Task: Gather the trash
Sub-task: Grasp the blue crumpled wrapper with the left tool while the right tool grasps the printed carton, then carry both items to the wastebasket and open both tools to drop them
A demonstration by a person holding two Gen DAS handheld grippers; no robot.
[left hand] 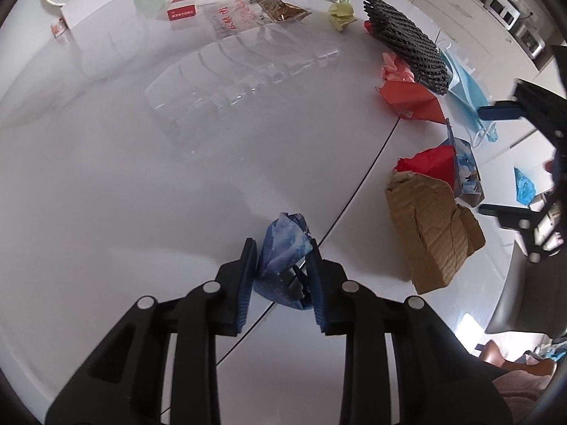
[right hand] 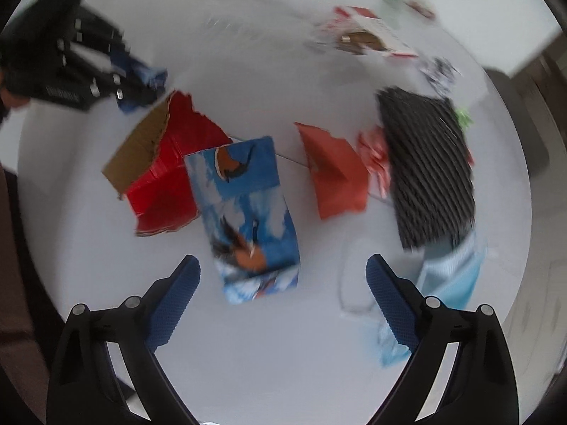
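My left hand-held gripper (left hand: 281, 269) was clamped on a blue wrapper (left hand: 283, 248) above the bench (left hand: 141, 194). My right hand-held gripper (right hand: 283, 276), spread apart, straddled a blue carton (right hand: 248, 212) mid-bench; I judged closing on it came next.

Your left tool (left hand: 281, 262) and right tool (right hand: 283, 283) have black frames, silver round screws, and ridged blue finger pads (right hand: 173, 304)

Both views are bright with soft, even daylight. The glossy white worktop (left hand: 106, 194) shows pale glare and faint reflections, with only weak shadows. The left wrist view is sharp; the right wrist view is smeared by motion blur throughout. Fisheye distortion bends the edges, with dark vignetted corners.
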